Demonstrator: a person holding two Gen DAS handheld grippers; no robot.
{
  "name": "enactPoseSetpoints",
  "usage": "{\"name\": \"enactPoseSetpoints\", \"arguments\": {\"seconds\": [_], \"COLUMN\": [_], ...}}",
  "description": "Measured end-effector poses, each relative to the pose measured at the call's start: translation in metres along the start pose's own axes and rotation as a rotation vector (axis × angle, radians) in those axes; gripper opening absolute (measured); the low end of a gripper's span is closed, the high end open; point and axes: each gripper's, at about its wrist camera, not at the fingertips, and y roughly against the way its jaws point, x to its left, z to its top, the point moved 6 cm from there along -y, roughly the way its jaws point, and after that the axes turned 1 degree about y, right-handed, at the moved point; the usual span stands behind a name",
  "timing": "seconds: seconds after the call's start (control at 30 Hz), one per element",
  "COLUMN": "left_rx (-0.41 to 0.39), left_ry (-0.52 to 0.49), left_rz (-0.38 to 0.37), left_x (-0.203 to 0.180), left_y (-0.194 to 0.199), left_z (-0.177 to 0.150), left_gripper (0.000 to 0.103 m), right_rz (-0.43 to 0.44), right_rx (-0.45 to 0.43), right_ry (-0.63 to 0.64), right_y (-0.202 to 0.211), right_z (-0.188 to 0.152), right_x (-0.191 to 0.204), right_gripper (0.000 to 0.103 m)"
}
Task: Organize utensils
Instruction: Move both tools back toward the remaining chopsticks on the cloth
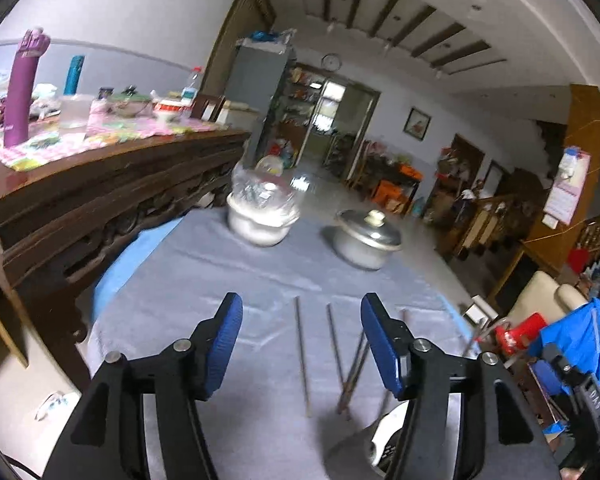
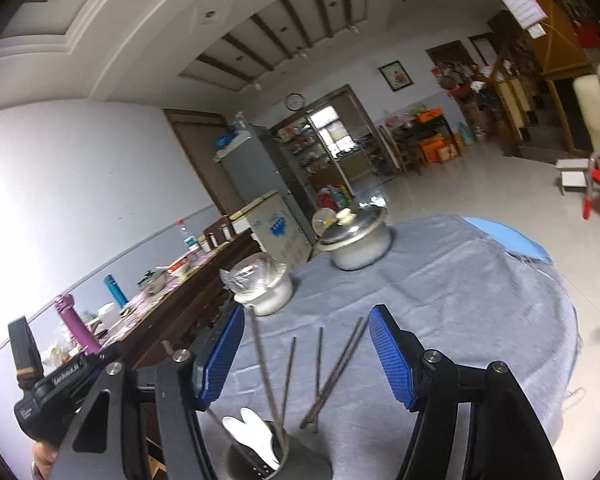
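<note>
Several thin metal chopsticks [image 1: 302, 356] lie loose on the grey cloth [image 1: 204, 280], two of them crossed [image 1: 354, 364]. My left gripper [image 1: 302, 344] hovers over them, open, with nothing pressed between its blue pads [image 1: 224, 348]. In the right wrist view the same chopsticks [image 2: 319, 356] lie ahead of my right gripper [image 2: 306, 360], which is also open and holds nothing. Below it stands a metal utensil holder [image 2: 284, 446] with a white spoon [image 2: 256, 428] and one upright chopstick [image 2: 262, 364] inside. The holder's white contents [image 1: 384, 432] show low in the left wrist view.
A white pot under a plastic bag [image 1: 260, 216] and a lidded metal pot [image 1: 366, 240] stand at the far side of the round table. A dark wooden sideboard [image 1: 112, 184] with bottles runs along the left. A hand [image 2: 40, 456] holds the other device's black body [image 2: 40, 392].
</note>
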Motion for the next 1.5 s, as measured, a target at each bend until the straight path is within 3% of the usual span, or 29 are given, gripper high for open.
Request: {"name": "enactPoseSetpoints", "arguments": {"seconds": [0.53, 0.77, 0.97, 1.27, 1.5], "left_rx": [0.229, 0.295, 0.343, 0.395, 0.434], "left_ry": [0.030, 0.043, 0.056, 0.060, 0.106], "left_rz": [0.131, 0.158, 0.176, 0.195, 0.188], "left_x": [0.048, 0.063, 0.075, 0.087, 0.101], "left_y": [-0.056, -0.079, -0.100, -0.134, -0.153], "left_z": [-0.057, -0.074, -0.085, -0.089, -0.092], "left_gripper": [0.066, 0.066, 0.066, 0.066, 0.066], "right_rz": [-0.078, -0.097, -0.104, -0.098, -0.163], "right_rx": [0.120, 0.219, 0.311, 0.540, 0.671], "right_ry": [-0.121, -0.174, -0.209, -0.189, -0.132], "right_y": [-0.025, -0.051, -0.081, -0.174, -0.256], "right_z": [-0.025, -0.048, -0.061, -0.066, -0.074], "right_x": [-0.049, -0.066, -0.079, -0.082, -0.081], "right_gripper": [0.068, 0.052, 0.050, 0.044, 0.041]}}
